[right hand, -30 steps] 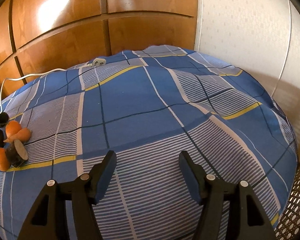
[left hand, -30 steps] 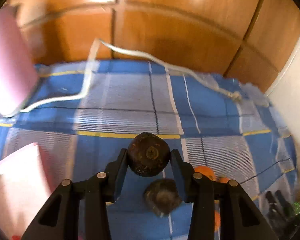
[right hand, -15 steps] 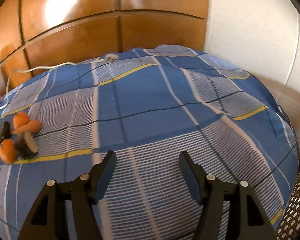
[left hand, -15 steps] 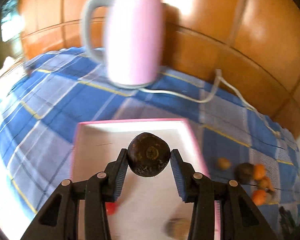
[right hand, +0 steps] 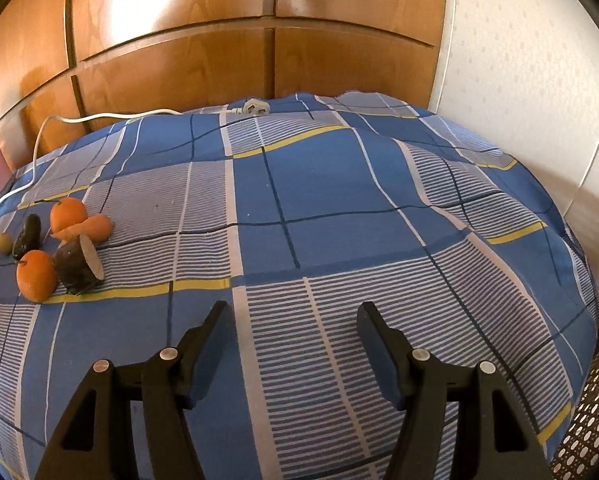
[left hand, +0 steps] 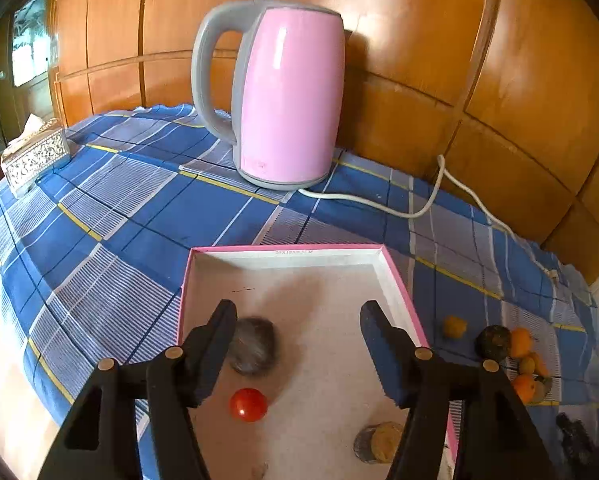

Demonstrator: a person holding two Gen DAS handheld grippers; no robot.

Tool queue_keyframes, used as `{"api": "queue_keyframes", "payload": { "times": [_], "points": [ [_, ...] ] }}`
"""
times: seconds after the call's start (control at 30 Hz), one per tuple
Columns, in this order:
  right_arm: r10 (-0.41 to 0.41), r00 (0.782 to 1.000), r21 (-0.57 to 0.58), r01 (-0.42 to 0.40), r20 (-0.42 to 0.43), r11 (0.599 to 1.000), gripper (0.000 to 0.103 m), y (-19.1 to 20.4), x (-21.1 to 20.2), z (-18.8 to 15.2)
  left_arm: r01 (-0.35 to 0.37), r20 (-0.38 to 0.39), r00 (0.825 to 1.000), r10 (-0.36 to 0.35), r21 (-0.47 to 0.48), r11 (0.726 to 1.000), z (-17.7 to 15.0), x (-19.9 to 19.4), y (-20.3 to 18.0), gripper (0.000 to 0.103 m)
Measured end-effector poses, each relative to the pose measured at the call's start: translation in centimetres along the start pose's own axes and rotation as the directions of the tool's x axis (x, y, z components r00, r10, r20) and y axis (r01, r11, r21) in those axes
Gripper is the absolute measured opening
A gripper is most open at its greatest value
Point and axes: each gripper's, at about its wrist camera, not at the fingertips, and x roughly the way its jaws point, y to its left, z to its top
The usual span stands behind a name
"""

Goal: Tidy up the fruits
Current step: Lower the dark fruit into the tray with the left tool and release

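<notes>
Left hand-held gripper (left hand: 297, 338): released, jaws wide, above the pink tray (left hand: 395, 276).
Dark round fruit (left hand: 253, 345): blurred, in the tray by the left jaw; no long axis.
Handling: looks firm, light, prone to roll; take across the middle.
Right hand-held gripper (right hand: 291, 338): spread, holding nothing.
Loose fruit pile (right hand: 59, 248): on the surface.

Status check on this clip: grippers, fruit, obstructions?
Left gripper open over pink tray. Dark fruit blurred, in tray. Right gripper open, empty. Nothing blocking.

Checked blue cloth (right hand: 319, 184) under kettle (left hand: 287, 96), pink-rimmed tray (left hand: 395, 280), fruit pile (right hand: 59, 248).
</notes>
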Motion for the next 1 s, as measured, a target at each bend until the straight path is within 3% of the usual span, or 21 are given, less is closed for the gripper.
{"api": "queue_keyframes", "payload": {
  "times": [0.17,0.3,0.47,0.8,1.0],
  "points": [
    [-0.001,1.0,-0.006,0.001,0.001,1.0,0.067,0.1,0.0,0.0,-0.025,0.096,0.995,0.025,-0.004,1.0,0.9,-3.8,0.8,0.065],
    [0.004,1.0,0.014,-0.004,0.002,1.0,0.074,-0.4,0.2,0.0,-0.06,0.194,0.979,0.061,-0.013,0.998,1.5,-7.6,1.9,0.08],
    [0.0,1.0,0.016,-0.001,0.006,1.0,0.075,-0.4,0.2,-0.1,-0.145,0.288,0.946,0.149,-0.033,0.989,0.3,-11.4,3.6,0.101],
    [-0.001,1.0,0.02,0.001,0.004,1.0,0.076,-0.4,0.2,-0.1,-0.229,0.167,0.954,0.25,-0.131,0.964,-8.2,-9.5,3.8,0.103],
    [-0.003,1.0,0.019,0.002,0.004,1.0,0.076,-0.4,0.3,-0.1,-0.237,0.122,0.962,0.244,-0.073,0.969,-11.1,-8.1,1.3,0.103]
  ]
}}
